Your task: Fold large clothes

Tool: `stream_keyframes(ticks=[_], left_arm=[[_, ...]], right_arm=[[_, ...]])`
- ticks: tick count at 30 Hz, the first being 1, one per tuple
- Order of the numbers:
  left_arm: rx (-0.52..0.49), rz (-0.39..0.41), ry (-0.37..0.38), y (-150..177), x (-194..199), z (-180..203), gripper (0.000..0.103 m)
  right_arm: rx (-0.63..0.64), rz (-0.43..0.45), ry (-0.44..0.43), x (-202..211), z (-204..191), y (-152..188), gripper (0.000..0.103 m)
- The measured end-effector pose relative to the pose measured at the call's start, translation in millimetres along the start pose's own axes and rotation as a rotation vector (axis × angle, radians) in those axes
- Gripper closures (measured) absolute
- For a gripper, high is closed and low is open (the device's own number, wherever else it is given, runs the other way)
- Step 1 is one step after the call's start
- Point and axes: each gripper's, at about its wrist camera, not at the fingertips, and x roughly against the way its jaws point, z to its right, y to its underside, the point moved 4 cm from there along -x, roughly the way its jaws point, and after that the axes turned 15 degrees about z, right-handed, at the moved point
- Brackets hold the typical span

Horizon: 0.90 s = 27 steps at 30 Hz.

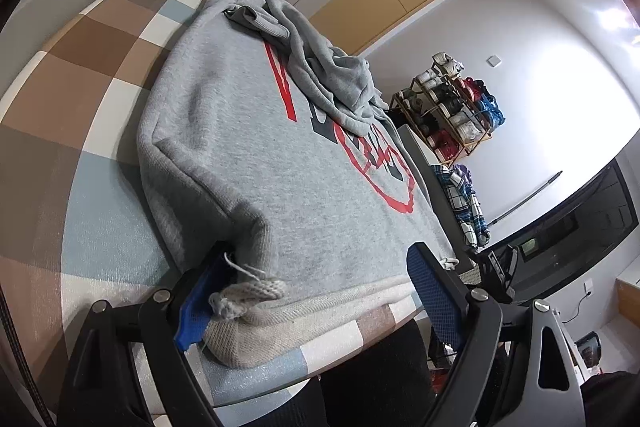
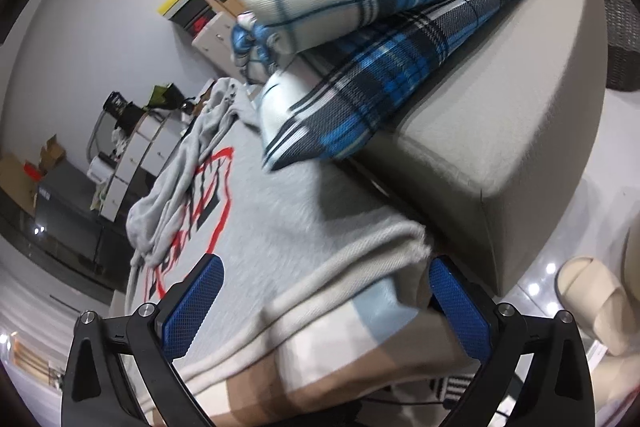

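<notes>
Checkered counter (image 1: 100,39) carries the gray sweatshirt (image 1: 248,147), spread flat, hem nearest. Both tools gape wide at that hem, left tool (image 1: 316,291) and right tool (image 2: 326,301) holding nothing. Its loose sleeve (image 1: 320,67) could slide and spoil the fold.

The left gripper (image 1: 316,291) has a matte black plastic frame with angular, triangular cut-outs in its arms. Round silver screws (image 1: 161,295) sit at the linkage joints on both sides. Its fingers carry bright blue pads (image 1: 434,301) with a fine diamond-mesh texture. A braided black cable (image 1: 18,355) runs along the near left edge. The right gripper (image 2: 326,307) is the same build: black linkage arms, silver screw heads (image 2: 505,310), blue cross-hatched pads (image 2: 194,311).
</notes>
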Motion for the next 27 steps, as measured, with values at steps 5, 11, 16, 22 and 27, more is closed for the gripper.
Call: stream_keyframes(ticks=[5, 11, 16, 22, 27], left_arm=[[-0.005, -0.003, -0.009, 2, 1, 1, 0.018], [-0.002, 0.011, -0.007, 4, 2, 2, 0.018], [0.001, 0.015, -0.012, 5, 3, 2, 0.018], [-0.008, 0.011, -0.047, 7, 5, 4, 0.018], [-0.009, 0.008, -0.048, 8, 0, 5, 0.018]], right_arm=[[-0.012, 0.01, 0.006, -10, 7, -6, 0.0], [0.01, 0.082, -0.089, 1, -19, -14, 0.0], [0.084, 0.052, -0.195, 7, -51, -10, 0.0], [0.08, 0.011, -0.061, -1, -35, -7, 0.0], [0.003, 0.005, -0.116, -4, -32, -3, 0.0]])
